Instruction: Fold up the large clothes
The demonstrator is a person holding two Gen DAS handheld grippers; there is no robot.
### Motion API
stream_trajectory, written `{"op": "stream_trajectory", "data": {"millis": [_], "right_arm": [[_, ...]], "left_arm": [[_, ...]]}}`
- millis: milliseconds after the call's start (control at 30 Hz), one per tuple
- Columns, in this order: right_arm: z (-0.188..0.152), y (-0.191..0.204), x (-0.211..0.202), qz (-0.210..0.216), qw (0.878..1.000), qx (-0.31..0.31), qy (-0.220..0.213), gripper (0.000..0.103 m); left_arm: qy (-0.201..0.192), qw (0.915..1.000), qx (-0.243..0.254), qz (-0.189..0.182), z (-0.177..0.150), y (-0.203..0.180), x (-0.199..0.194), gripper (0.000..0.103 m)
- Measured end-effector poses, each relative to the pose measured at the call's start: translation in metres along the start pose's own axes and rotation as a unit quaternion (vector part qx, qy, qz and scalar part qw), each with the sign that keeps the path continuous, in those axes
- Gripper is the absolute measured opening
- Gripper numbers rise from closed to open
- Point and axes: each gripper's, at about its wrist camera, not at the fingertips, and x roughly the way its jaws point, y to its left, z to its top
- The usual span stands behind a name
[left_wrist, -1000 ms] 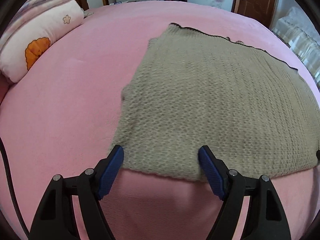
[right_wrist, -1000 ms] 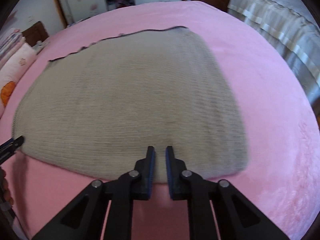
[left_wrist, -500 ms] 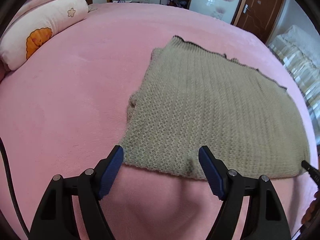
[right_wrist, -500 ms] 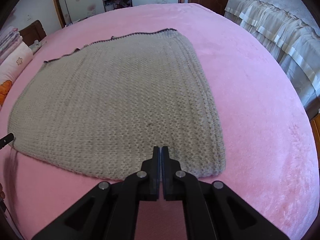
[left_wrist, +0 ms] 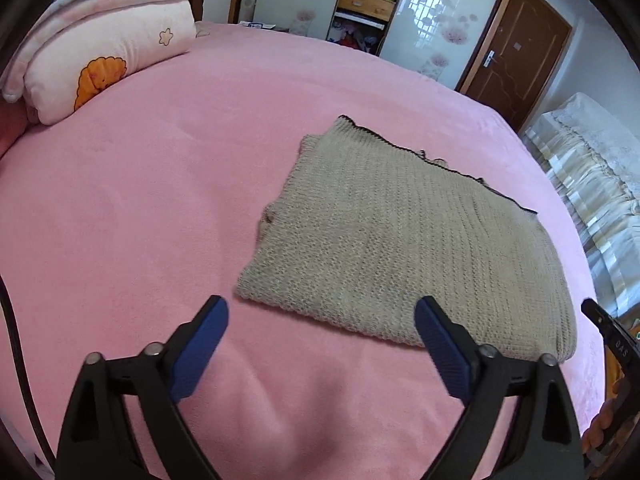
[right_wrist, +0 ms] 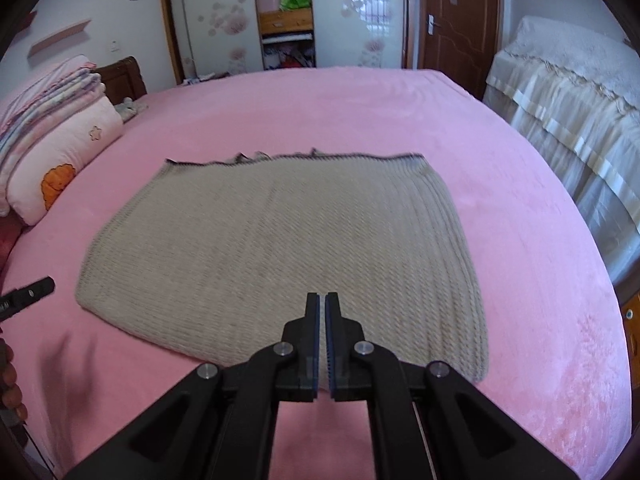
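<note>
Flat ribbed beige knit [left_wrist: 404, 248] on plush pink bedspread [left_wrist: 160, 208] (left gripper [left_wrist: 320, 344] jaws opening, empty; right gripper [right_wrist: 322, 308] closed, empty)

A pink bedspread [right_wrist: 520, 240] stretches out before me. Far left, I see a folded quilt stack [left_wrist: 104, 44] with an orange print. A wardrobe [right_wrist: 284, 12] and brown door [right_wrist: 456, 16] stand far off; a cream-covered bed [right_wrist: 568, 120] sits right.
</note>
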Motion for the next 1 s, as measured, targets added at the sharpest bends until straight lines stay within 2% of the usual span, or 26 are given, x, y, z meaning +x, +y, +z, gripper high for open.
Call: {"op": "stream_trajectory", "data": {"millis": [67, 133, 200, 300, 467, 567, 767, 1000], "right_arm": [[0.004, 0.012, -0.005, -0.002, 1.0, -0.008, -0.019, 0.004], [0.006, 0.019, -0.007, -0.003, 0.999, -0.012, -0.031, 0.015], [0.007, 0.024, -0.006, -0.001, 0.999, -0.013, -0.036, 0.021], [0.005, 0.03, 0.002, 0.001, 0.999, -0.012, -0.037, 0.021], [0.0, 0.037, 0.019, 0.003, 1.0, -0.01, -0.029, 0.021], [-0.003, 0.041, 0.027, 0.001, 1.0, -0.012, -0.028, 0.021], [-0.007, 0.048, 0.037, 0.003, 1.0, -0.014, -0.026, 0.021], [-0.01, 0.056, 0.045, 0.003, 1.0, -0.021, -0.022, 0.021]], "left_arm": [[0.005, 0.9997, -0.011, -0.021, -0.005, 0.0, 0.003, 0.099], [0.017, 0.9988, -0.025, -0.039, -0.011, 0.001, 0.013, 0.099], [0.03, 0.9971, -0.047, -0.051, -0.017, 0.004, 0.025, 0.099], [0.041, 0.9913, -0.087, -0.09, -0.027, 0.01, 0.043, 0.099], [0.043, 0.9846, -0.127, -0.112, -0.035, 0.017, 0.075, 0.098], [0.044, 0.9824, -0.141, -0.114, -0.038, 0.019, 0.088, 0.098], [0.036, 0.9861, -0.125, -0.104, -0.039, 0.011, 0.096, 0.098], [0.031, 0.9845, -0.132, -0.111, -0.038, 0.016, 0.1, 0.098]]}}
